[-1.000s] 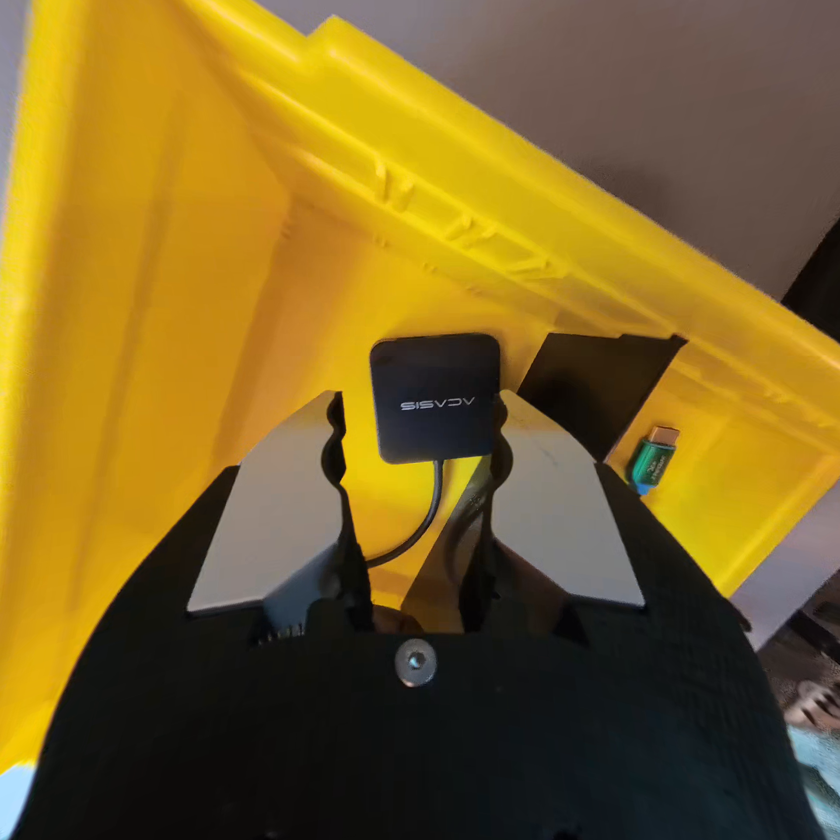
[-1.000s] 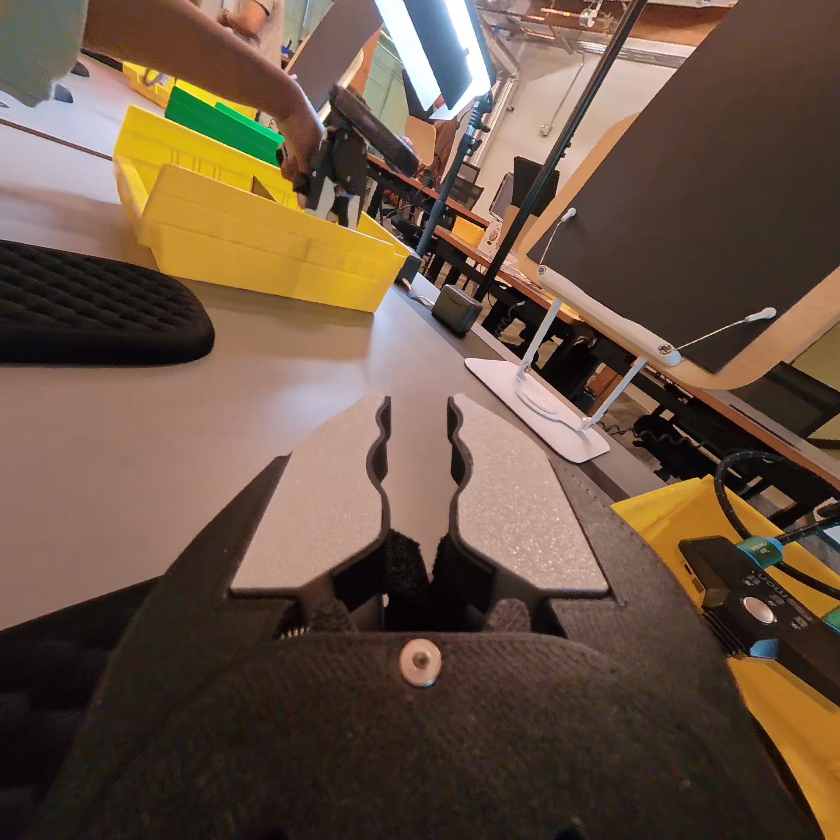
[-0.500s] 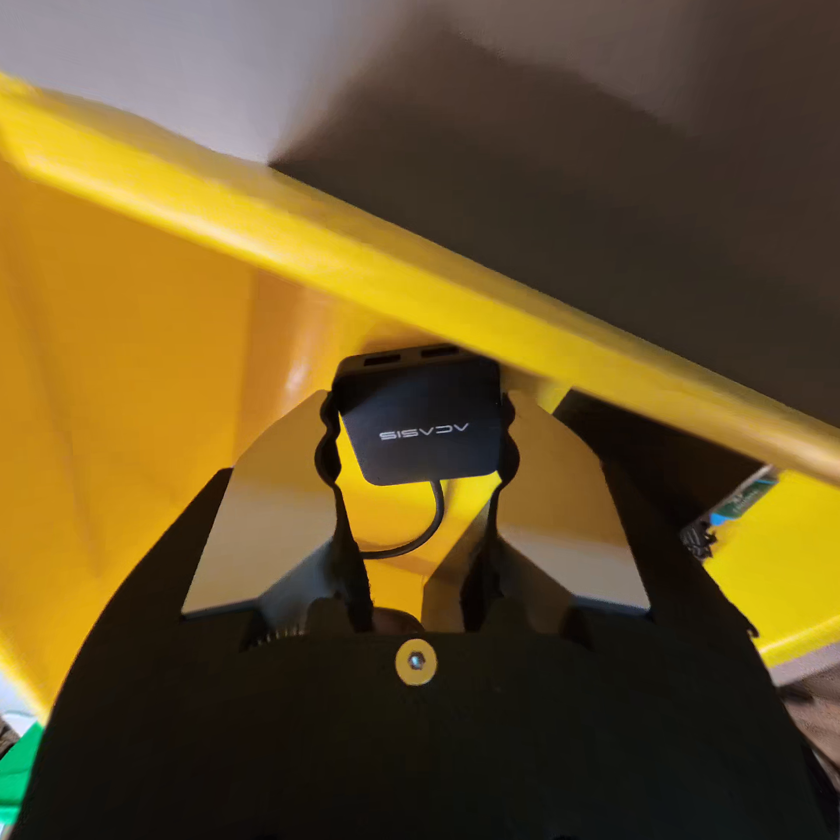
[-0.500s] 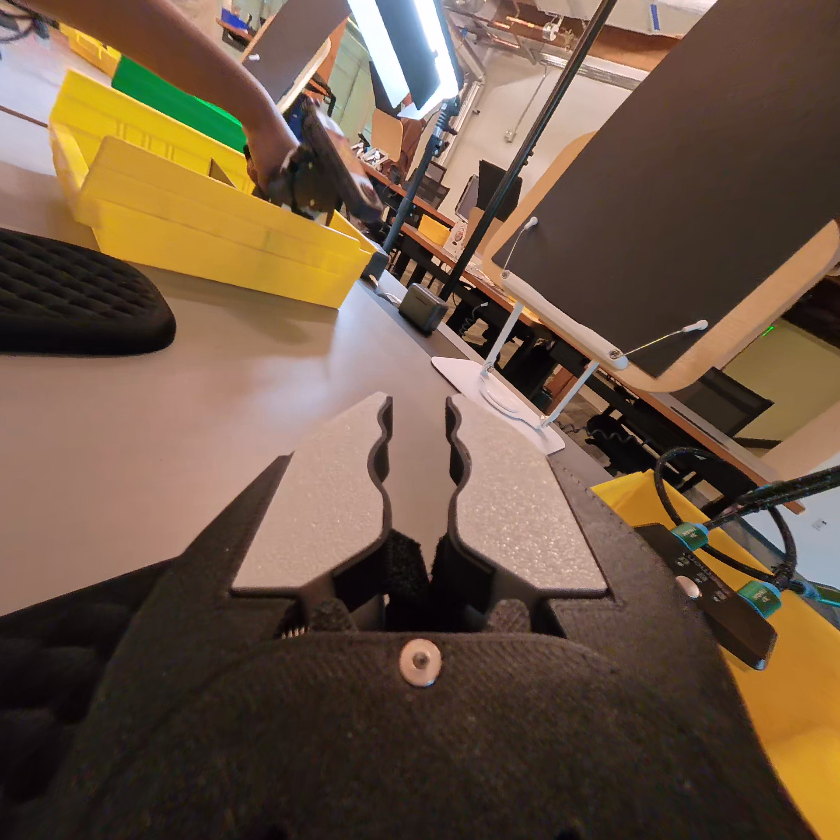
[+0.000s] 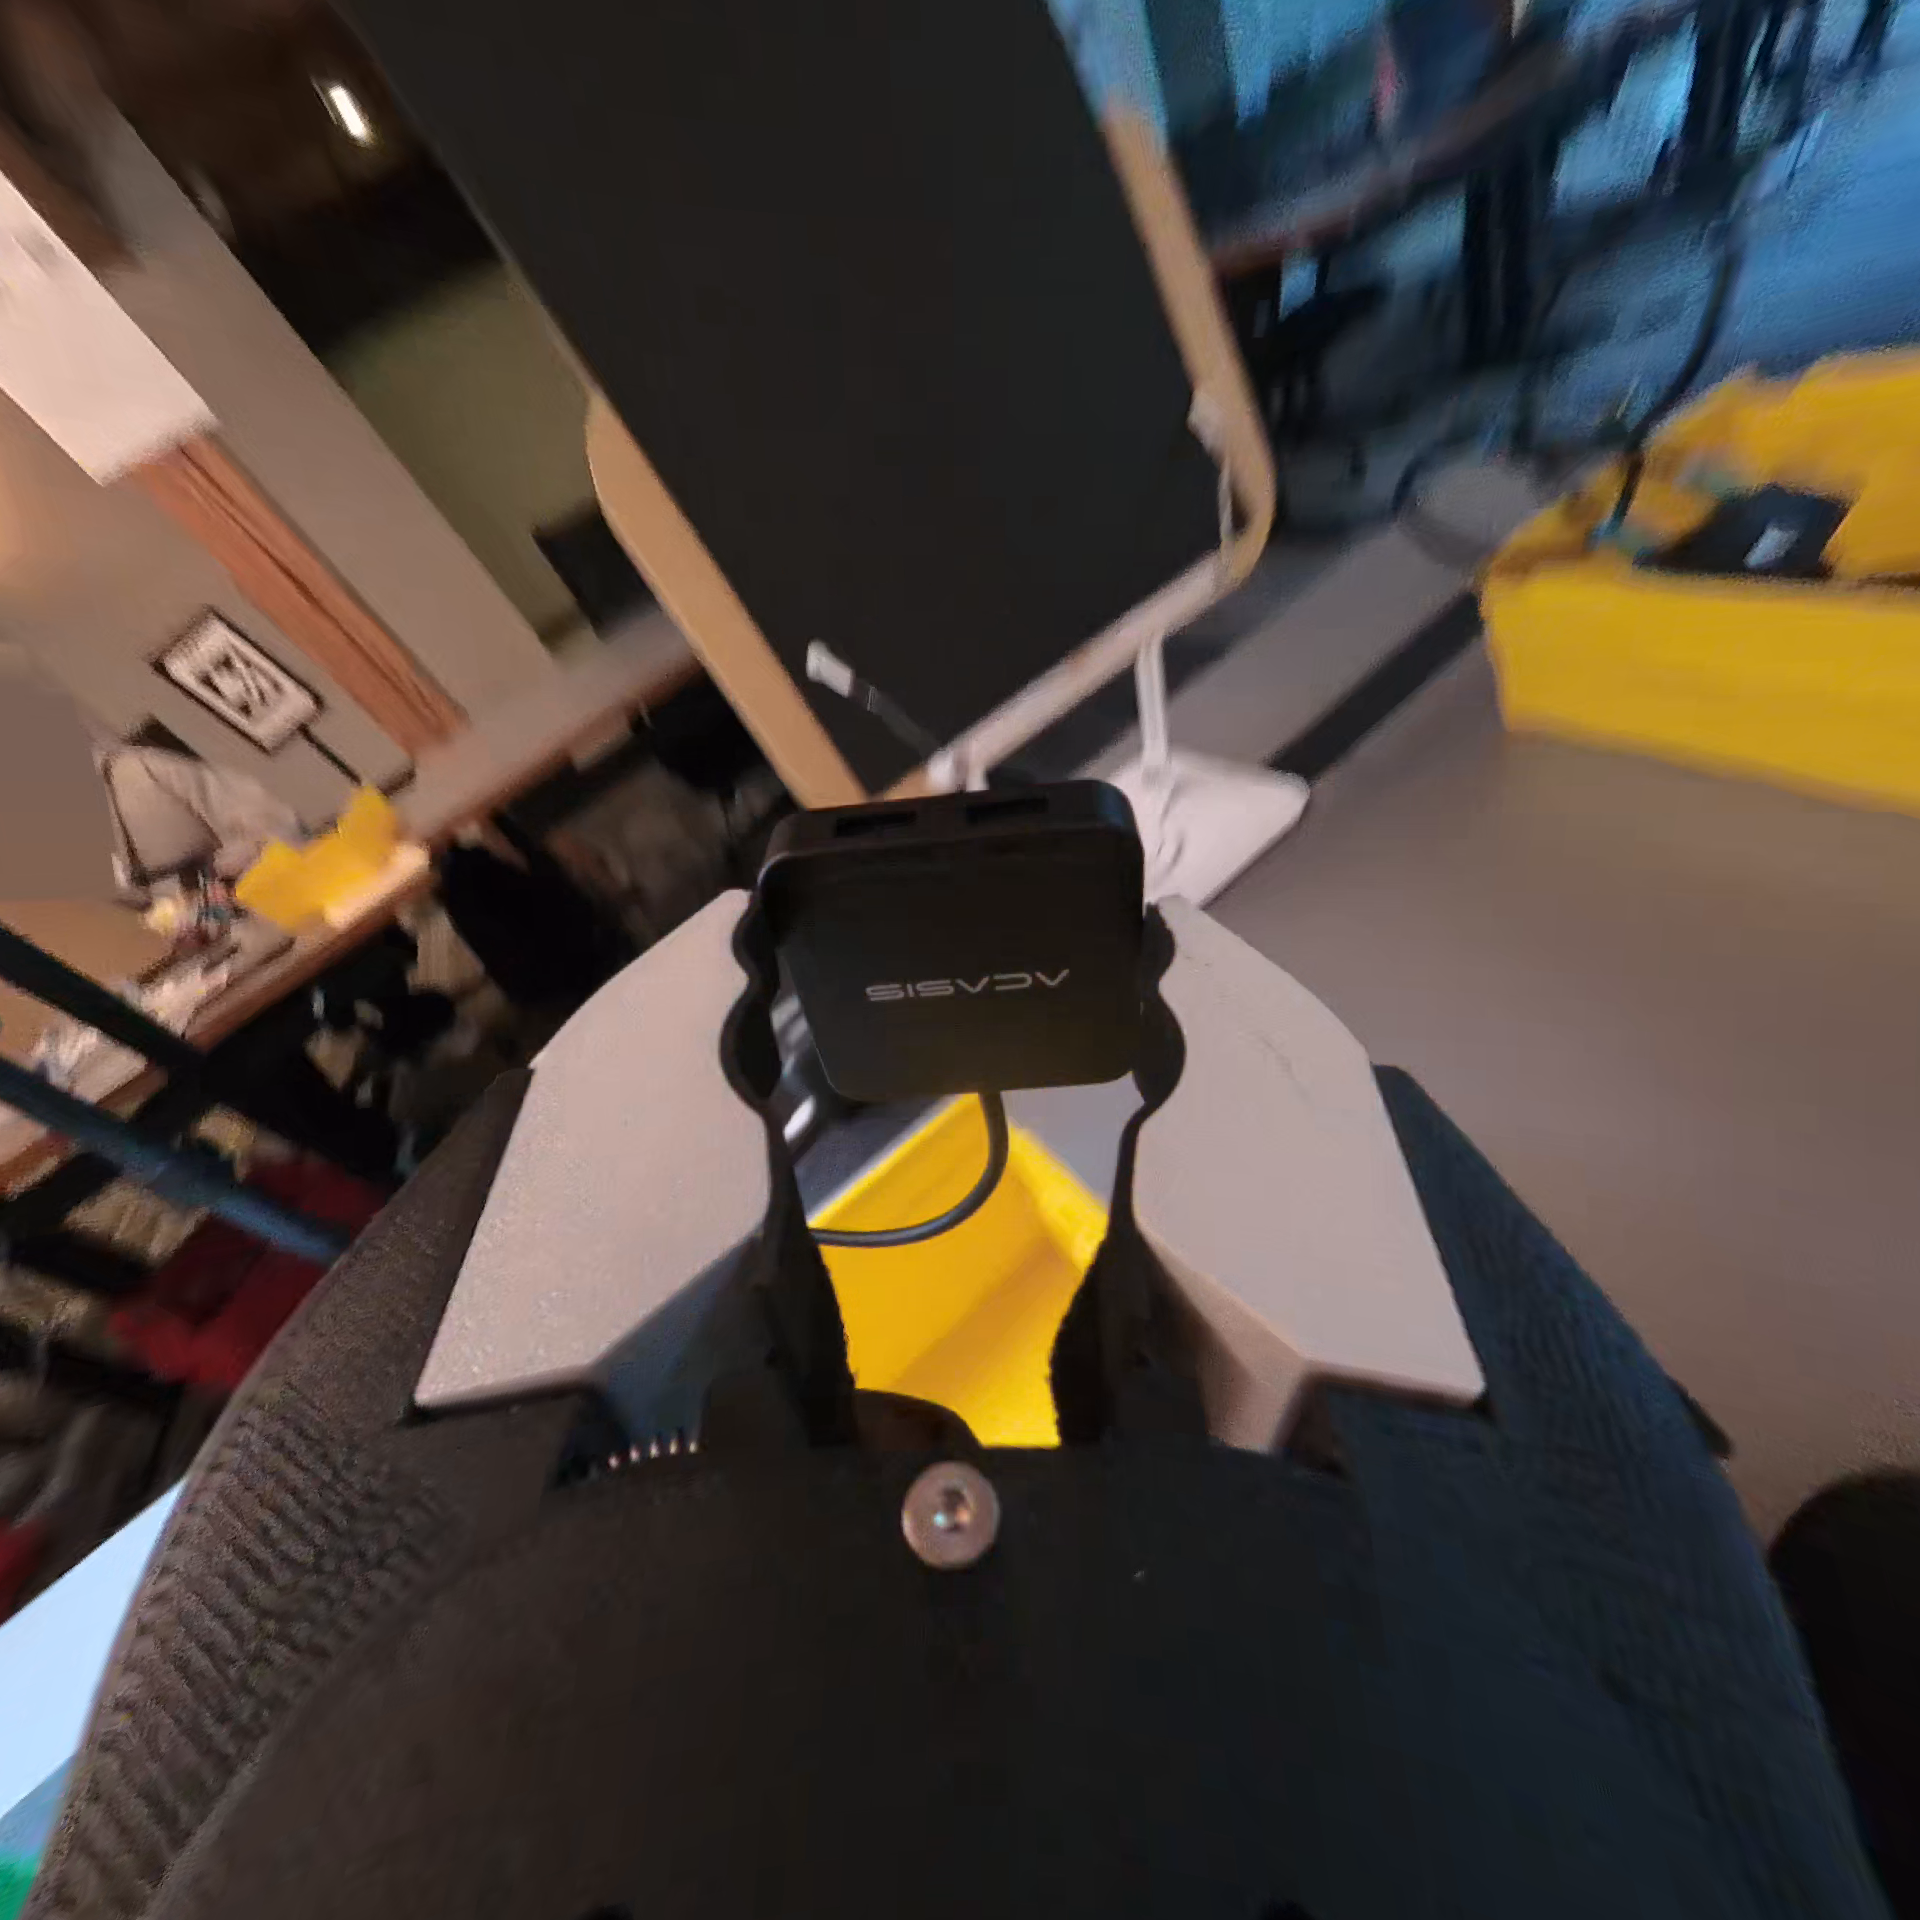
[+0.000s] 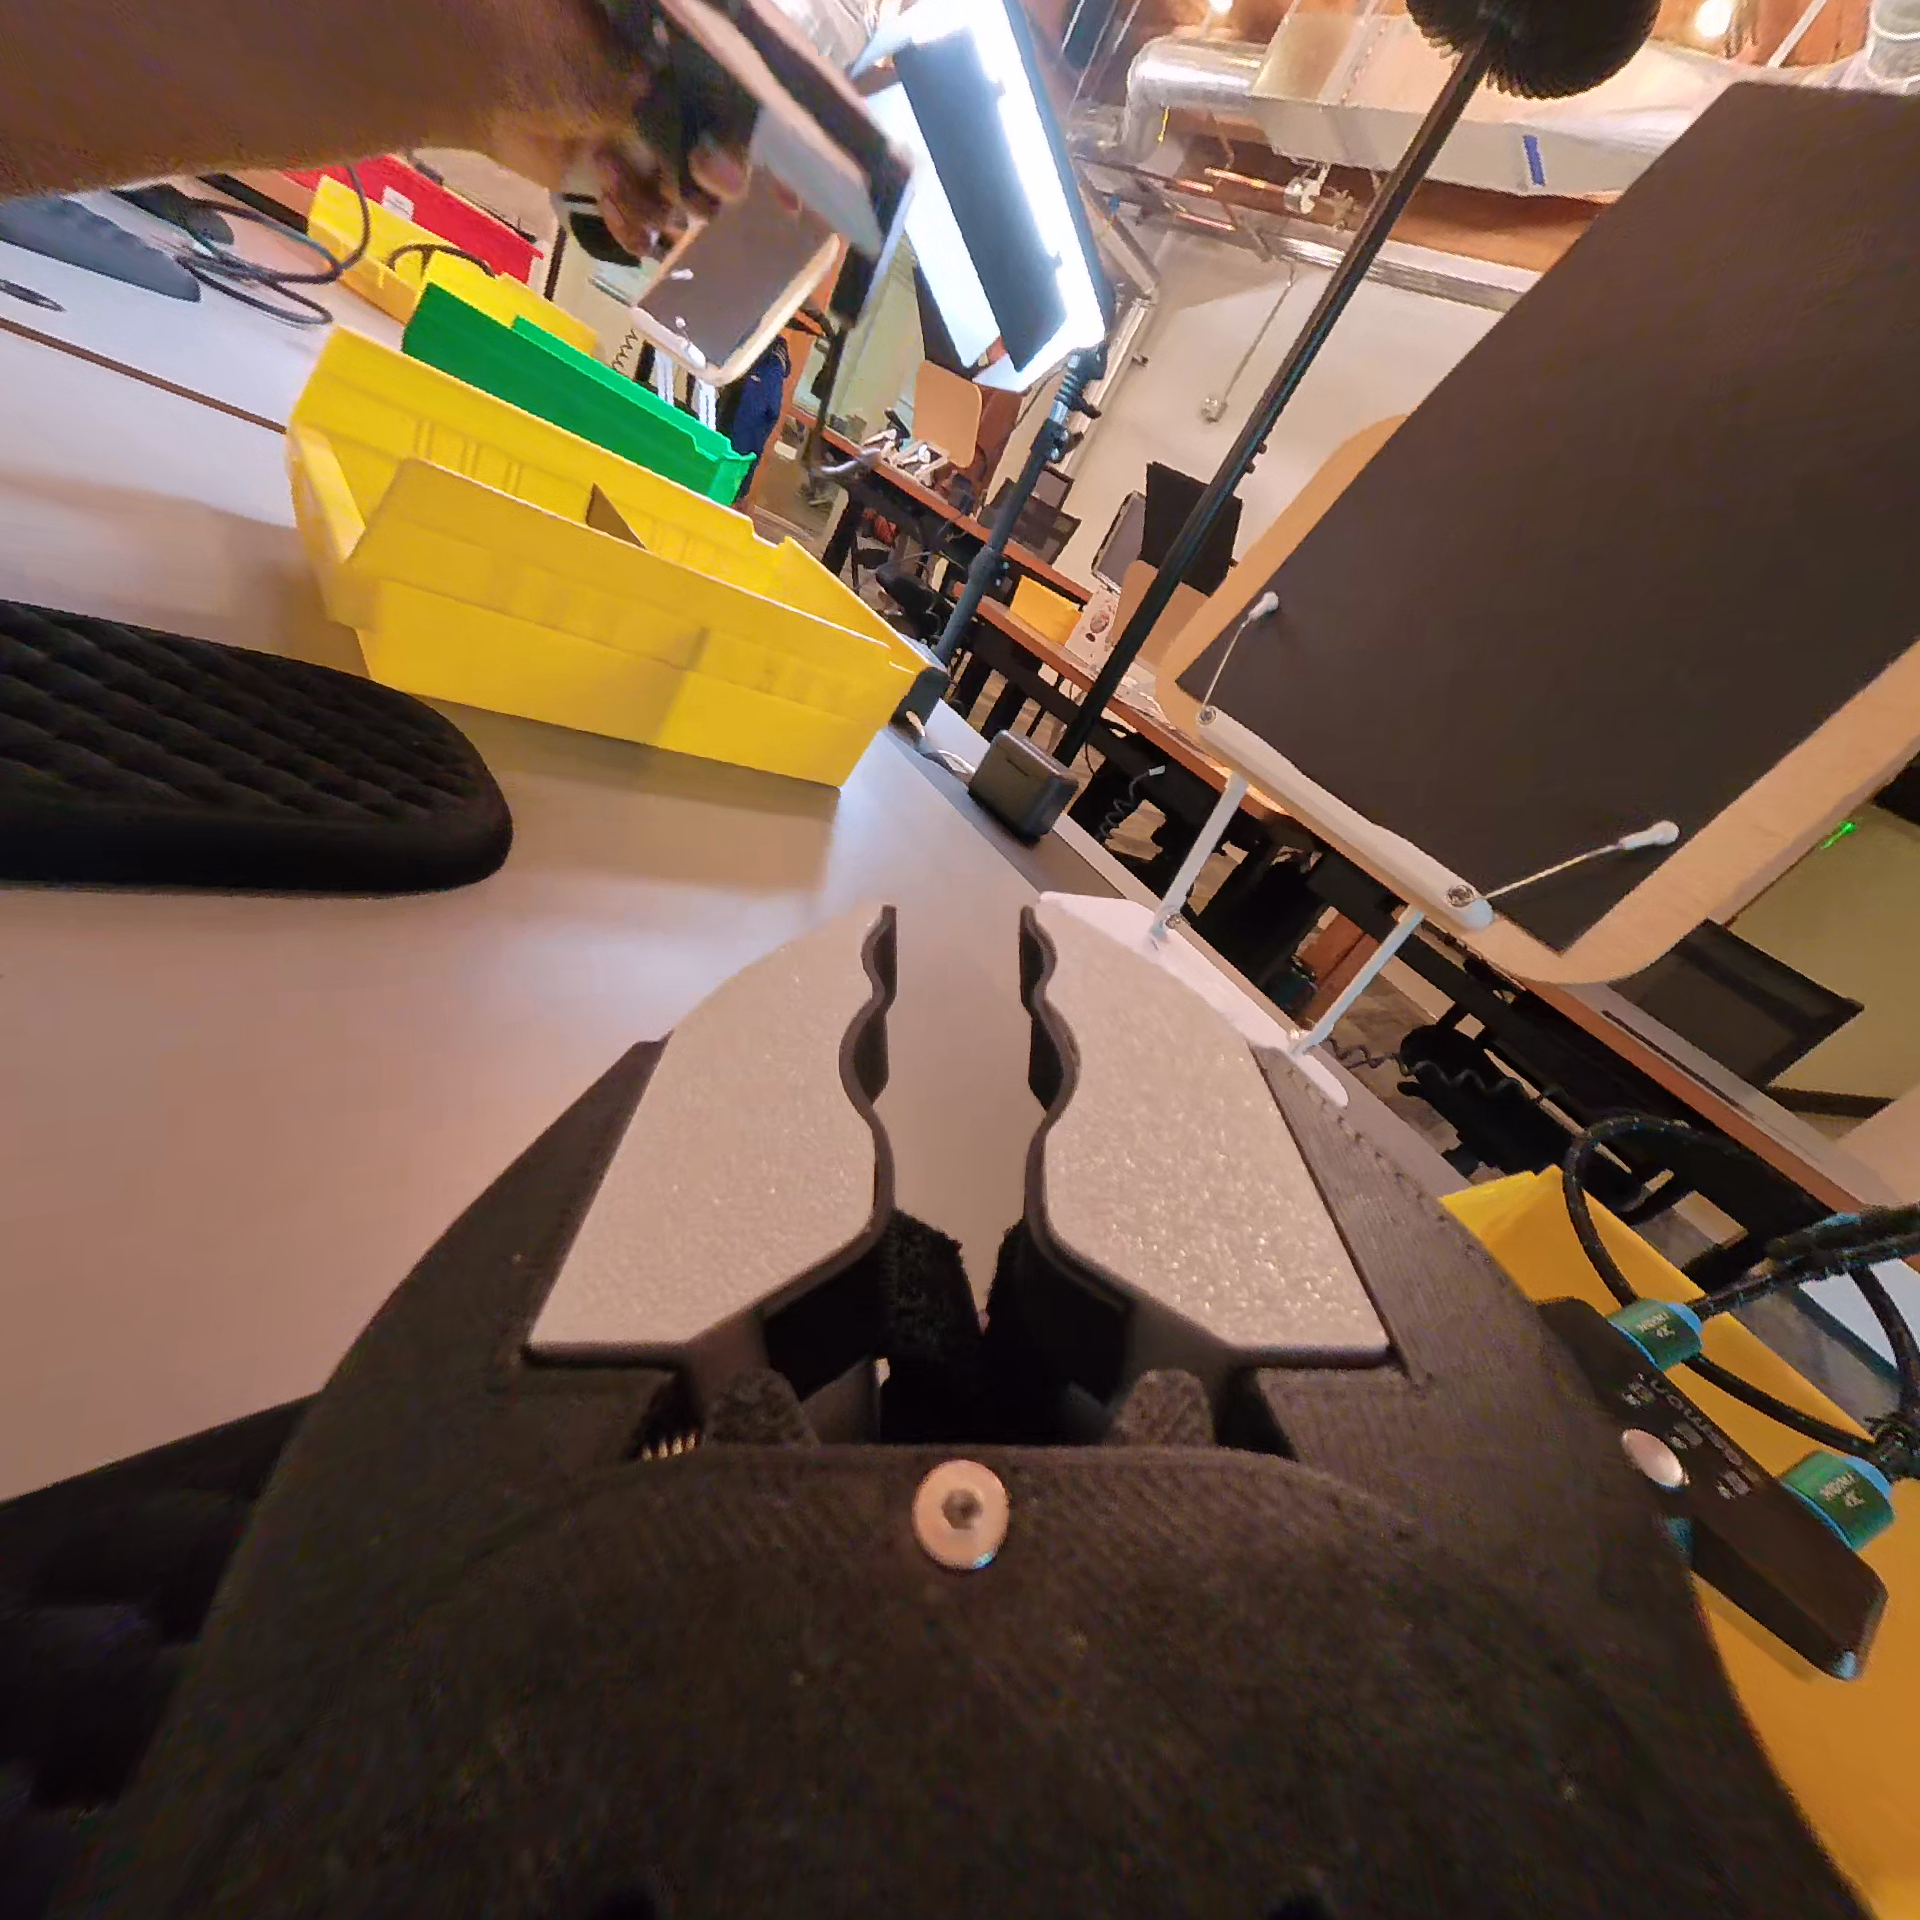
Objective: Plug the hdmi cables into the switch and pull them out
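Note:
My left gripper (image 5: 951, 914) is shut on a small black square switch box (image 5: 966, 987). It holds the box in the air, ports facing away, and the box's thin black cable (image 5: 982, 1184) hangs down behind it. In the right wrist view, a hand holds the left gripper (image 6: 790, 145) at the top. My right gripper (image 6: 956, 935) is low over the grey table, narrowly open and empty. At its right, a long black switch (image 6: 1756, 1558) lies in a yellow bin (image 6: 1507, 1216). HDMI cables with teal plugs (image 6: 1652, 1335) are plugged into that switch.
A yellow bin (image 6: 582, 644) and a green bin (image 6: 561, 384) stand at the far left of the table, with a black mesh pad (image 6: 208, 748) in front. A dark tilted board (image 6: 1558, 540) on a white stand (image 6: 1143, 966) sits at the table's far edge. One gripper's finger ends stand about 35 cm off the other's.
My left gripper has lifted the square box out of the yellow bin and swung up to face the room and the right-hand bin. My right gripper has stayed low, narrowly open.

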